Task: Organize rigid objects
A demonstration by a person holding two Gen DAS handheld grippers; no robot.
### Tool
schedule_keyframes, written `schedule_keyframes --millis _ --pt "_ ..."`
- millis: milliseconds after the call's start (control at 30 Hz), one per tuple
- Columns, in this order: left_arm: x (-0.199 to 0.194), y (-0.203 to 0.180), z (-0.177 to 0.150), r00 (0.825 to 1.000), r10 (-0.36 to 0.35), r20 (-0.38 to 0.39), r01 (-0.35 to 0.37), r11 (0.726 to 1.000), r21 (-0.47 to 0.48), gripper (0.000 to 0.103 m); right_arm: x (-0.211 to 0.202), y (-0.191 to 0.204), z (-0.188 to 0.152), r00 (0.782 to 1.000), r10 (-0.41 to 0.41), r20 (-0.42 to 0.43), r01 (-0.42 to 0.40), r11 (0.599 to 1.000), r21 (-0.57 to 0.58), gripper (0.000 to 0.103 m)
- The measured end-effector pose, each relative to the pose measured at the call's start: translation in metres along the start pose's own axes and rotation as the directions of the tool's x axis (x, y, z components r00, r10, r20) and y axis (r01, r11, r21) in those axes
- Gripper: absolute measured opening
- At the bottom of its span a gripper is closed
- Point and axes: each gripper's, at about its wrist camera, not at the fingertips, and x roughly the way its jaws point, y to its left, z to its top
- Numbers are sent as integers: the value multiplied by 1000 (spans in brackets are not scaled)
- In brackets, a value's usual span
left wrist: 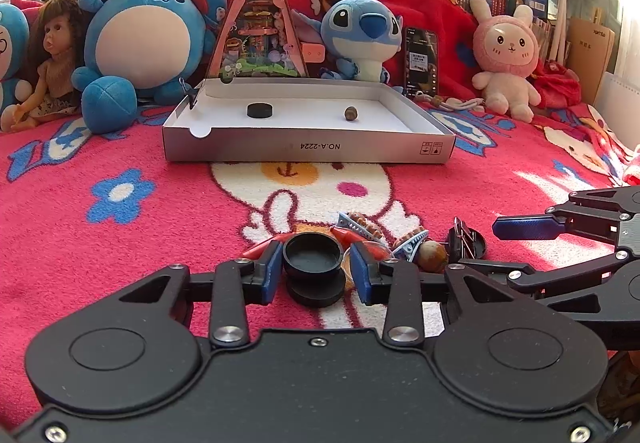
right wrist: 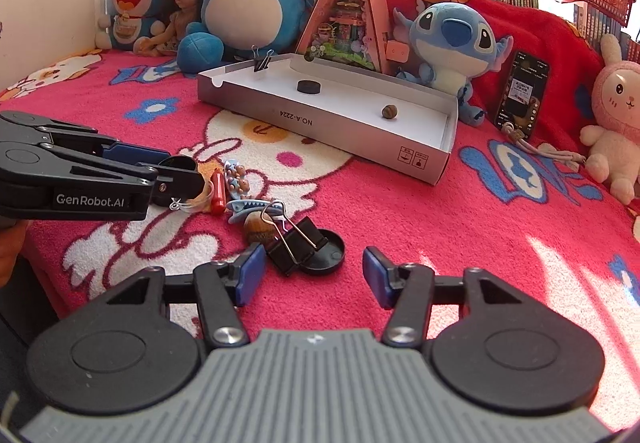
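My left gripper (left wrist: 316, 269) is shut on a black round cap (left wrist: 312, 255), above another black disc (left wrist: 316, 293) on the blanket. In the right wrist view the left gripper (right wrist: 180, 173) comes in from the left with the cap. My right gripper (right wrist: 314, 277) stands open and holds nothing. Just ahead of its pads, a black binder clip (right wrist: 296, 247) lies on a black lid (right wrist: 330, 257). A brown ball (right wrist: 258, 225), hair clips (right wrist: 236, 175) and a red piece (right wrist: 218, 191) lie between the two grippers. The open white box (right wrist: 320, 119) holds a black disc (right wrist: 308, 86) and a brown nut (right wrist: 389, 111).
Plush toys (left wrist: 148, 35), a doll (left wrist: 52, 55), a triangular toy house (left wrist: 260, 23) and a phone (left wrist: 421, 61) stand behind the box. A binder clip (right wrist: 262, 61) sits on the box's far rim. The pink patterned blanket (right wrist: 440, 243) covers the surface.
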Motion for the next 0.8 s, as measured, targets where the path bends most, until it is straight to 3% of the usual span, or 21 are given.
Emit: schedule_keyframes --millis 233,400,533,800 --pt "1 -1 0 1000 -3 1 3 1000 1 33 6 6 4 1000 16 7 -15 1000 -25 41" --pt "1 -2 0 1000 -7 6 7 1000 0 33 8 5 6 1000 9 18 -9 1000 -11 41" --pt "0 -1 2 1000 -8 10 8 1000 -5 33 9 -2 9 997 -77 28 75 996 48 38" --pt "-3 0 6 1000 -2 25 2 1000 -5 33 6 -23 13 991 -128 40 120 980 159 37"
